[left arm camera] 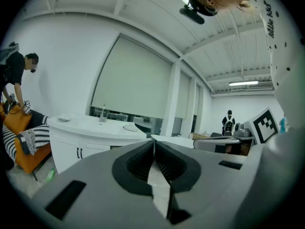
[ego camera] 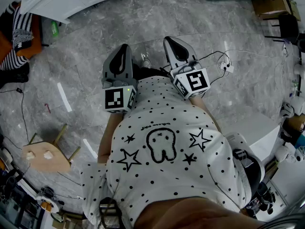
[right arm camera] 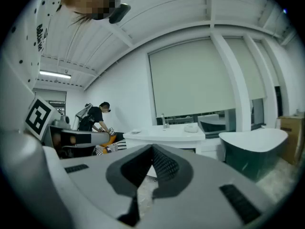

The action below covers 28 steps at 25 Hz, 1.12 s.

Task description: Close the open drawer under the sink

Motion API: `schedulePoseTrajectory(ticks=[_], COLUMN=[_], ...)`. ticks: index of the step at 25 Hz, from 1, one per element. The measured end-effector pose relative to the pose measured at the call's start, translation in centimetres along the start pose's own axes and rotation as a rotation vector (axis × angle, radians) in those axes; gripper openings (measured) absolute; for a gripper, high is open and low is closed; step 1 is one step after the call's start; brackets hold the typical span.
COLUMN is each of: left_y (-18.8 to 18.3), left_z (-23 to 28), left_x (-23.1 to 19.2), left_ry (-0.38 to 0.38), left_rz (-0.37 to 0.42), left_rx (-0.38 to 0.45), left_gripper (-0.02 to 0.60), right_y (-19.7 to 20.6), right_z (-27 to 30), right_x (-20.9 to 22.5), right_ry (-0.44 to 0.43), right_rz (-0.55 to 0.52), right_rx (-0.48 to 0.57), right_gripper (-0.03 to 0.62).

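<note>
The white sink cabinet [ego camera: 71, 1] stands far off at the top left of the head view, across the grey marble floor. It shows at the left of the left gripper view as a white counter with a faucet over cabinet doors [left arm camera: 78, 149], and in the middle of the right gripper view [right arm camera: 167, 135]. I cannot make out an open drawer from here. My left gripper [ego camera: 123, 51] and right gripper [ego camera: 171, 43] are held side by side in front of my chest, both pointing roughly level toward the cabinet. Each one's jaws meet at the tips with nothing between them [left arm camera: 153, 142] [right arm camera: 153, 148].
A wooden stool [ego camera: 47, 154] stands at the lower left. Beside the cabinet a person [left arm camera: 16, 75] bends over an orange bag and striped cloth [ego camera: 19, 32]. A dark green bathtub [right arm camera: 252, 151] sits right of the cabinet. Cables [ego camera: 221, 63] lie on the floor; a white table [ego camera: 257, 128] is at my right.
</note>
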<state>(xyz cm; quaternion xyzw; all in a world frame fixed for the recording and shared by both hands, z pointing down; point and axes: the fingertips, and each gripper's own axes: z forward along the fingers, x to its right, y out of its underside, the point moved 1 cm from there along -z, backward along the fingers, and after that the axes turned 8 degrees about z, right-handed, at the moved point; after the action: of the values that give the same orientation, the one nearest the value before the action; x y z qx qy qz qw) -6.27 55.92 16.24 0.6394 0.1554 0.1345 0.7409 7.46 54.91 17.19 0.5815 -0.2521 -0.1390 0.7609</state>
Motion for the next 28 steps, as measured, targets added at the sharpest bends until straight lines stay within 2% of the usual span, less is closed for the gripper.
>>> schedulePoseTrajectory(ticks=[13, 19, 23, 28], left_y=[-0.5, -0.3, -0.1, 1.9], left_z=[0.5, 1.0, 1.6, 4.2], left_x=[1.6, 1.5, 0.9, -0.5], left_ry=[0.000, 0.022, 0.034, 0.066], left_rz=[0.023, 0.018, 0.004, -0.006], left_rx=[-0.004, -0.010, -0.015, -0.040], left_gripper=[0.017, 0.017, 0.017, 0.017], right_y=[-0.1, -0.2, 0.0, 1.6], right_z=[-0.9, -0.6, 0.3, 3.1], right_x=[1.2, 0.7, 0.9, 2.4], right_ry=[-0.005, -0.054, -0.040, -0.008], right_rz=[0.010, 0.024, 0.033, 0.044], right_rx=[0.001, 0.027, 0.008, -0.015], right_gripper=[0.014, 0.015, 0.015, 0.015])
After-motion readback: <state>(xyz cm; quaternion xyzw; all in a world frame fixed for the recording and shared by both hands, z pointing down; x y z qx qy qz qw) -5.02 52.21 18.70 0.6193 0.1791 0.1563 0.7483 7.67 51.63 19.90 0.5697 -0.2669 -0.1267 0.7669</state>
